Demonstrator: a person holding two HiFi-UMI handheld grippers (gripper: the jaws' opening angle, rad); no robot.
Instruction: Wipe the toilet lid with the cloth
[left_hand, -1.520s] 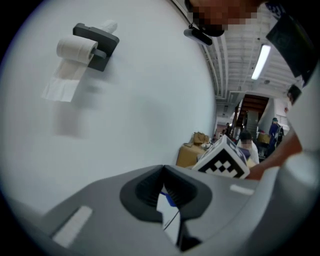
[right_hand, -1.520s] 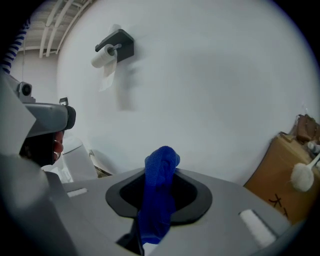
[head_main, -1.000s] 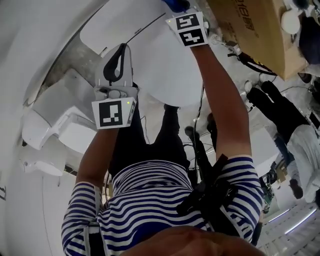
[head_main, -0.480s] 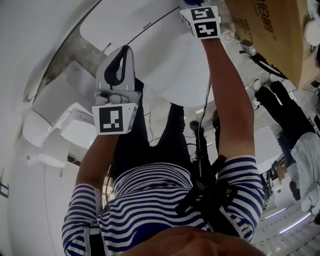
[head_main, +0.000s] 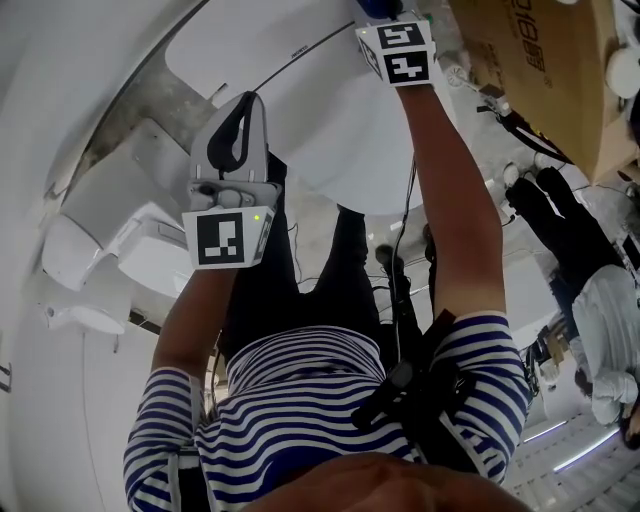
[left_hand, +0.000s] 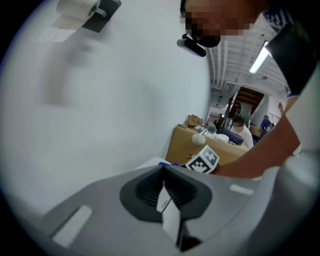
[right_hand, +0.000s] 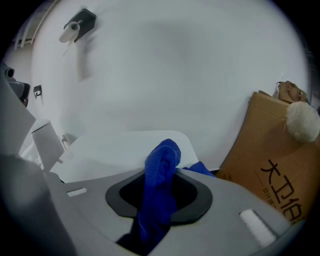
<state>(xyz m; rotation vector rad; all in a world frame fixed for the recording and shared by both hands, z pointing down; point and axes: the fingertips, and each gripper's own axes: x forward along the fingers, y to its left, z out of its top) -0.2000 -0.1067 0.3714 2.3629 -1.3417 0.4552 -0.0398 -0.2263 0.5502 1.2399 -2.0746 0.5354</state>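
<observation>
Two tongs, one in each hand.

Left gripper view: the left gripper (left_hand: 164, 195) has its grey jaws pressed together with nothing held between them. Beyond them is a plain white wall (left_hand: 100, 100). One dark paper-roll holder (left_hand: 87, 9) is fixed high on it. One checkered marker cube (left_hand: 204, 160) of my other tong pokes up beside my forearm.

Right gripper view: the right gripper (right_hand: 159, 200) is clamped on the cloth (right_hand: 161, 170), a nubbly blue rag. The rag is bunched into a single upright fold between the jaws, and a second corner spills off to the right. Behind it lies the toilet lid (right_hand: 115, 150), smooth, glossy white and rounded. I can't tell whether the rag touches it. One brown cardboard box (right_hand: 270, 160) stands to the right, with one pale fluffy ball (right_hand: 302, 122) at its top.

Head view: the left tong hangs over the lid's left edge. The right one reaches to the far edge near the box, and blue cloth shows at its tip.
</observation>
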